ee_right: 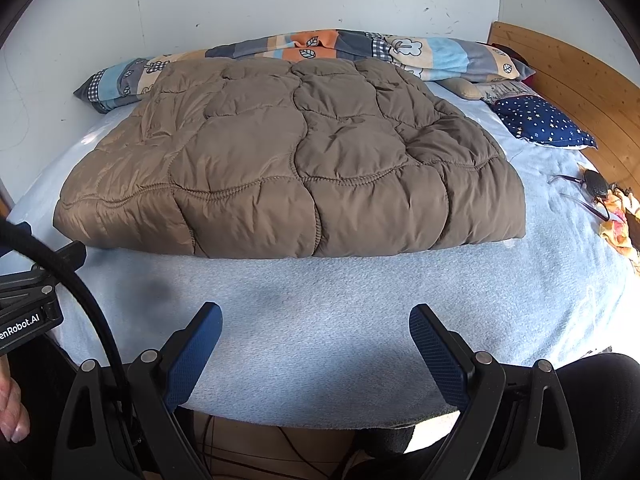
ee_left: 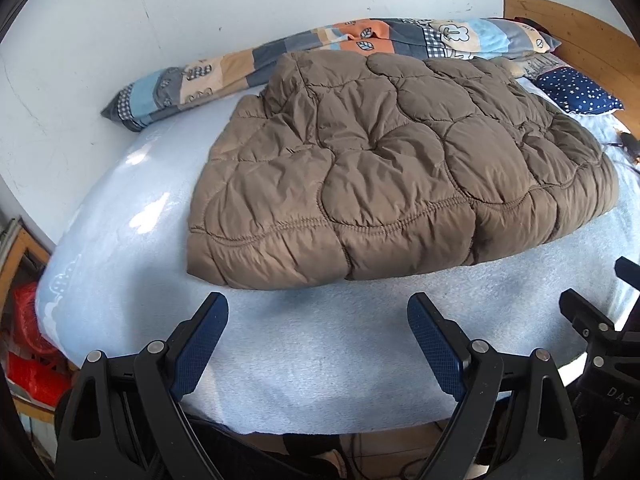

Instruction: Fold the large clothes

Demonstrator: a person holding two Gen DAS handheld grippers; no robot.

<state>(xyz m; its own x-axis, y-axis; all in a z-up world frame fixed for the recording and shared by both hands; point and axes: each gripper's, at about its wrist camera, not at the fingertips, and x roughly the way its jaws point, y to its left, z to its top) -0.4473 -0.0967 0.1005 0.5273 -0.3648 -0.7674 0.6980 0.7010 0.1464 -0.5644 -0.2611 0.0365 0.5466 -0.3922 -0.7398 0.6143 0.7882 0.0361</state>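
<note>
The brown quilted jacket lies folded at centre frame on the light blue bed; left tool and right tool hang released, empty (folding looks finished), so next likely means another fold or smoothing

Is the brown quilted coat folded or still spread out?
Folded. The brown quilted coat lies as a thick compact rectangle on the light blue bed cover, no sleeves showing; both grippers are open, clear of it.
</note>
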